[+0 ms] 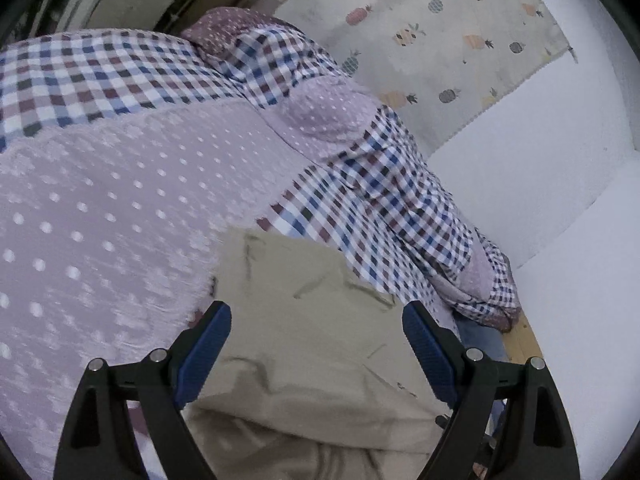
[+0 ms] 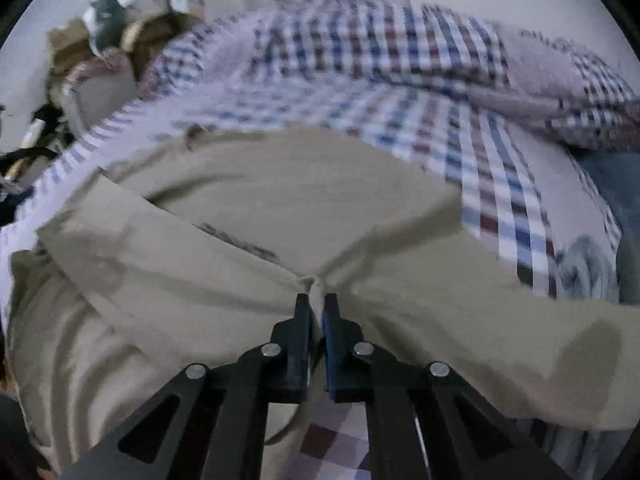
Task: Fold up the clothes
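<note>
A beige garment [image 1: 304,344] lies on the bed, its corner reaching between the fingers of my left gripper [image 1: 316,320], which is open above it and holds nothing. In the right wrist view the same beige garment [image 2: 280,200] spreads across the bed with a fold raised at its near edge. My right gripper [image 2: 317,308] is shut on that pinched fold of beige cloth. The right wrist view is blurred by motion.
A checked quilt [image 1: 360,184] with a lilac dotted side [image 1: 120,208] covers the bed. A pineapple-print mat [image 1: 432,40] and white floor [image 1: 540,168] lie to the right. A blue cloth [image 2: 624,184] lies at the right edge. Clutter [image 2: 104,12] stands at the far left.
</note>
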